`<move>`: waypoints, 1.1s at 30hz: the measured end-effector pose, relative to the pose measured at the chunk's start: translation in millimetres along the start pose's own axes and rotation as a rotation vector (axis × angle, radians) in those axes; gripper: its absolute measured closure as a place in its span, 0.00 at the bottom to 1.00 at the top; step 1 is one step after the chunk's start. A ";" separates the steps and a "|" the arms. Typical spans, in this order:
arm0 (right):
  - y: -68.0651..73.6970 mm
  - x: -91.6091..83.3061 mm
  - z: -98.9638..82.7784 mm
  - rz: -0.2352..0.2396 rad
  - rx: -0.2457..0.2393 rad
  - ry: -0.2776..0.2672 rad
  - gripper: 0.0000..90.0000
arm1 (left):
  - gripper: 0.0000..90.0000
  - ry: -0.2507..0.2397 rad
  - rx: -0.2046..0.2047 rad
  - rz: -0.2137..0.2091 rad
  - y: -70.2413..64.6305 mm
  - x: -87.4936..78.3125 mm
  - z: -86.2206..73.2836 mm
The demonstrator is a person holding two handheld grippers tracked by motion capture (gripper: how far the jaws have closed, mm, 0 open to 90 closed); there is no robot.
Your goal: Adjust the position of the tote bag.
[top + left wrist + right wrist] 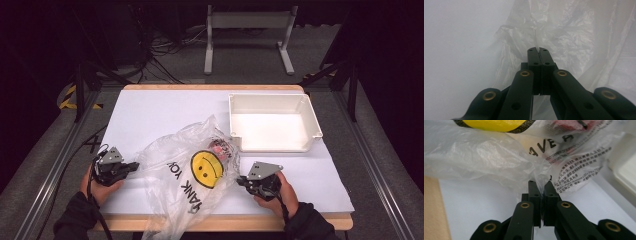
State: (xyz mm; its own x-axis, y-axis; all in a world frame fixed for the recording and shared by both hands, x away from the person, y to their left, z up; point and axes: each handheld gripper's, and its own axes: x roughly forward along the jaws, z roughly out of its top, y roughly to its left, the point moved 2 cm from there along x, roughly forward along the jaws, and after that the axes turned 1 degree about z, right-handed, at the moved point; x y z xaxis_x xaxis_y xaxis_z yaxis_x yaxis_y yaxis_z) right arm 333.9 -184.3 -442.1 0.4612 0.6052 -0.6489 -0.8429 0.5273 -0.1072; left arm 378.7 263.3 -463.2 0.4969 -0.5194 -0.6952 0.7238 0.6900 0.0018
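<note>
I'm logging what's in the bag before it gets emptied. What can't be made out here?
- Red item in the plastic bag: blurred behind film, high view; cut by the top edge, right gripper view.
- Bag's small print: too small.
- Bag's bottom: cut by the high view's lower edge.

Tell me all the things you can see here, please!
plastic bag: one, clear with a yellow smiley face and black letters, lying at the near middle of the table, something red inside
tray: one, white, empty, far right part of the table
table: one, white top with wooden edge
metal stand: one, grey, on the floor behind the table
cables: several, black, on the floor behind
left gripper: one, black, shut on the plastic bag's left edge
right gripper: one, black, shut on the plastic bag's right edge
hands: two, dark sleeves, at the near edge
</note>
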 end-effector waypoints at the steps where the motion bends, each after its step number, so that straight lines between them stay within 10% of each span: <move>1: -3.1 -2.4 -1.3 -0.007 0.008 -0.002 0.98 | 1.00 -0.003 -0.002 -0.005 -2.3 -0.3 0.2; 15: -25.1 -14.6 -10.3 -0.070 0.088 -0.021 0.96 | 0.98 -0.017 0.021 -0.030 -28.4 -17.5 -7.8; 23: -25.9 -12.8 -10.5 -0.070 0.092 -0.024 0.92 | 0.47 -0.133 -0.035 -0.017 -28.4 -41.7 3.2; 33: -25.8 -10.5 -10.3 -0.064 0.092 -0.023 0.90 | 0.32 -0.164 0.002 -0.029 -30.2 -26.2 45.8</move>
State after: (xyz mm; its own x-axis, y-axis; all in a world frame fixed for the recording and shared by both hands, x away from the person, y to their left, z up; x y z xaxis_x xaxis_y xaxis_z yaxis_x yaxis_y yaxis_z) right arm 348.0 -210.4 -440.3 0.5201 0.5816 -0.6255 -0.7830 0.6173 -0.0772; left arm 365.7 233.0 -412.1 0.5473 -0.6141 -0.5686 0.7397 0.6727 -0.0146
